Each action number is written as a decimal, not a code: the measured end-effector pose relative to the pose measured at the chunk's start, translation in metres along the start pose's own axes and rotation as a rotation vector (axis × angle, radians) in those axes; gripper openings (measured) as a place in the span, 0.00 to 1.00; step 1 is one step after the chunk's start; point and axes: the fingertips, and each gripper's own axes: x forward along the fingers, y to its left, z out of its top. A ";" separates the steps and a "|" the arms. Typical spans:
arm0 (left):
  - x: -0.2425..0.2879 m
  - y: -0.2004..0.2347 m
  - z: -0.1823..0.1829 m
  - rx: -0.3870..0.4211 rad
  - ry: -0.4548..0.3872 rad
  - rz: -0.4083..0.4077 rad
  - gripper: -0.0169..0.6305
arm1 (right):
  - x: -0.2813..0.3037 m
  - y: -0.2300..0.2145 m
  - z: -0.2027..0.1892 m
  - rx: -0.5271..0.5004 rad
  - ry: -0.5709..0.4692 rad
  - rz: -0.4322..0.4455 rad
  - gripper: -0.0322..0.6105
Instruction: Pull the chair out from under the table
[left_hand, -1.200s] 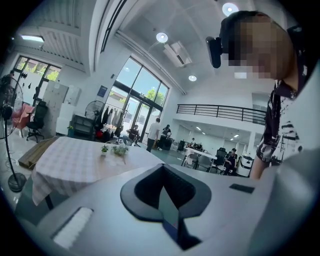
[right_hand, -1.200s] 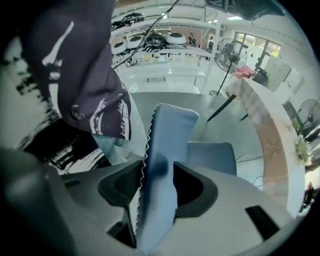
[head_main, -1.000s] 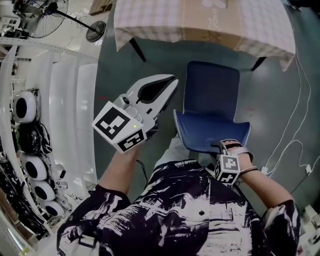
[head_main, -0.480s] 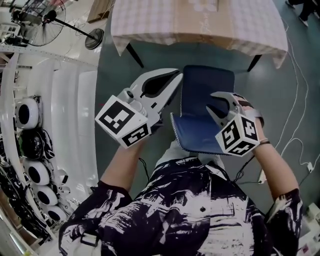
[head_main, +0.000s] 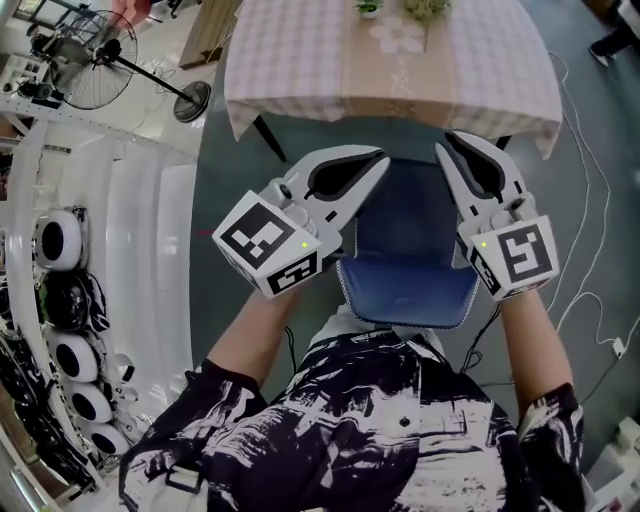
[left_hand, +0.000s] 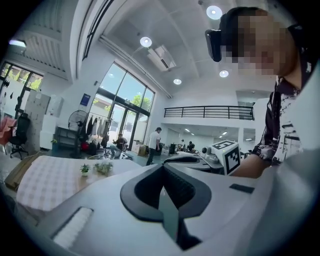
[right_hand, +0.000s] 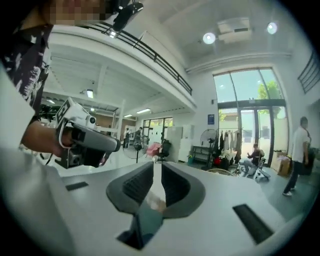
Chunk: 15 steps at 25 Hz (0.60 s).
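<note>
The blue chair (head_main: 405, 225) stands on the grey floor (head_main: 232, 190) facing the tabletop (head_main: 300, 60). Its long axis runs straight from the person toward the tabletop, with the backrest's top edge (head_main: 405, 300) nearest the person's torso and the seat's front edge pointing at the hanging rim of the checked cloth (head_main: 480, 70). Almost all of the seat shows clear of that cloth, and only the front edge lies close to its near rim. The left tool (head_main: 372, 160) is held above the chair's left side and points toward the tabletop. Its jaws are pressed together with nothing in them. The right tool (head_main: 447, 148) is held above the chair's right side, roughly level with the left one and pointing the same way. Its jaws are closing, with a narrow slit left between the pads and nothing in that slit. Neither tool touches the chair. Beyond the chair's front, two small potted plants (head_main: 368, 8) stand on the tabletop's far part. Well to the chair's left stands a pedestal fan (head_main: 95, 70), and white cables (head_main: 590, 250) trail over the floor to its right.
</note>
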 end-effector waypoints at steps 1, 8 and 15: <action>0.003 -0.001 0.001 0.002 0.000 -0.004 0.03 | -0.004 -0.004 0.002 0.000 -0.025 -0.026 0.12; 0.024 -0.013 -0.001 0.004 0.003 -0.030 0.03 | -0.022 -0.018 -0.007 0.042 -0.063 -0.108 0.10; 0.035 -0.019 0.000 0.006 0.006 -0.046 0.03 | -0.027 -0.021 -0.006 0.039 -0.070 -0.126 0.08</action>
